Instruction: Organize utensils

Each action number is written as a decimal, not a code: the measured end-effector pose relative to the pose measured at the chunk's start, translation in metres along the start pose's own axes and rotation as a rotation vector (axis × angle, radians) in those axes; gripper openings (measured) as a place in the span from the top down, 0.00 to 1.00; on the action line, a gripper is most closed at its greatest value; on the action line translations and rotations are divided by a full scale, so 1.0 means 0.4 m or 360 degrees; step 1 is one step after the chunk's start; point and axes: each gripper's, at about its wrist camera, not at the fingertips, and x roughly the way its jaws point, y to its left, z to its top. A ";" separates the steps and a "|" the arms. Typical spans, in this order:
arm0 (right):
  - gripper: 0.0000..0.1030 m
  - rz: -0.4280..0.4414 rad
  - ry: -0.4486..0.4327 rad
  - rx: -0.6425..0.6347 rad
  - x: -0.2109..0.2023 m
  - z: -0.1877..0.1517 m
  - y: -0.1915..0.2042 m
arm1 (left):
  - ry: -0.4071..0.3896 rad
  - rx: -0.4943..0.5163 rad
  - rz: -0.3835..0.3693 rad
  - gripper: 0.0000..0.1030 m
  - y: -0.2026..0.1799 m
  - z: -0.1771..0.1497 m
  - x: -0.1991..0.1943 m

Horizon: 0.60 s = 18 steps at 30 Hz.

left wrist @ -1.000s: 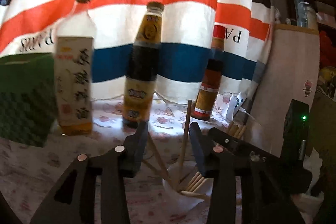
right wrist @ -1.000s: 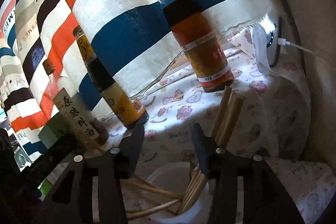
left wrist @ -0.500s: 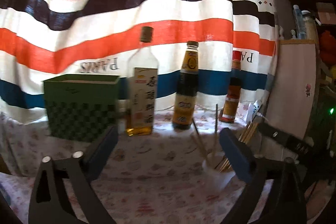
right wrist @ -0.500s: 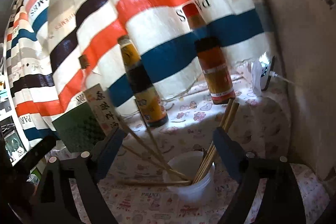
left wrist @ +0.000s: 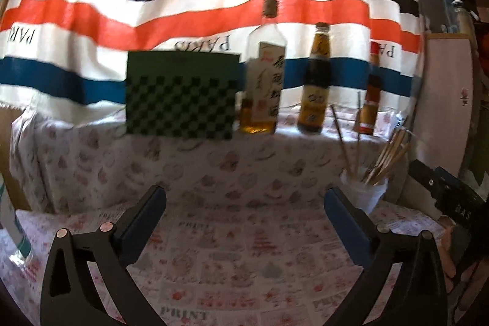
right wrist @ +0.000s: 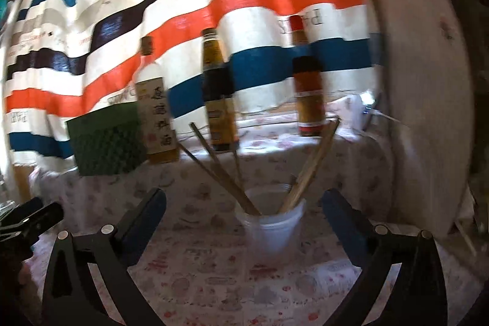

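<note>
Chopsticks (right wrist: 220, 170) are standing in a white plastic cup (right wrist: 270, 223) on the table (right wrist: 214, 280), handles up and tips down at the cup's bottom. In the right wrist view three sticks are leaning up and to the left of the cup, and a tighter bundle (right wrist: 314, 161) is leaning up to the right; its count is blurred. In the left wrist view the same cup (left wrist: 365, 193) is sitting right of the left tongs (left wrist: 244, 203), with chopsticks (left wrist: 386, 152) fanning out. Both the left tongs and the right tongs (right wrist: 244, 203) are spreading wide, gripping nothing. Behind the cup three bottles are standing upright: a clear labelled bottle (right wrist: 156, 109), a dark sauce bottle (right wrist: 218, 93) and a red-capped bottle (right wrist: 307, 84). One green checkered box (right wrist: 105, 139) is sitting left of them.
</note>
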 end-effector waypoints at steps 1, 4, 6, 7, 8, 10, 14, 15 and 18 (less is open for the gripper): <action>0.00 0.0022 0.0020 -0.0034 0.006 -0.009 0.008 | 0.0001 0.0006 0.0010 0.01 0.003 -0.008 0.002; 0.00 0.0021 0.0066 -0.0146 0.026 -0.033 0.029 | 0.0011 0.0018 0.0042 0.01 0.009 -0.025 0.009; 0.00 0.0034 0.0080 -0.0135 0.034 -0.049 0.028 | 0.0006 -0.0003 0.0055 0.01 0.015 -0.030 0.009; 0.00 0.0068 0.0106 -0.0135 0.039 -0.053 0.027 | 0.0005 0.0000 0.0065 0.01 0.015 -0.031 0.011; 0.00 0.0081 0.0122 -0.0141 0.043 -0.058 0.028 | 0.0006 0.0017 0.0072 0.01 0.012 -0.034 0.013; 0.00 0.0078 0.0122 -0.0153 0.048 -0.065 0.027 | 0.0001 0.0045 0.0101 0.01 0.006 -0.042 0.016; 0.00 0.0083 0.0127 -0.0192 0.058 -0.076 0.034 | 0.0045 0.0090 0.0137 0.01 -0.007 -0.059 0.035; 0.00 0.0088 0.0139 -0.0196 0.061 -0.077 0.036 | 0.0055 0.0093 0.0136 0.01 -0.008 -0.060 0.038; 0.00 0.0088 0.0167 -0.0200 0.070 -0.079 0.038 | 0.0065 0.0092 0.0165 0.01 -0.007 -0.060 0.042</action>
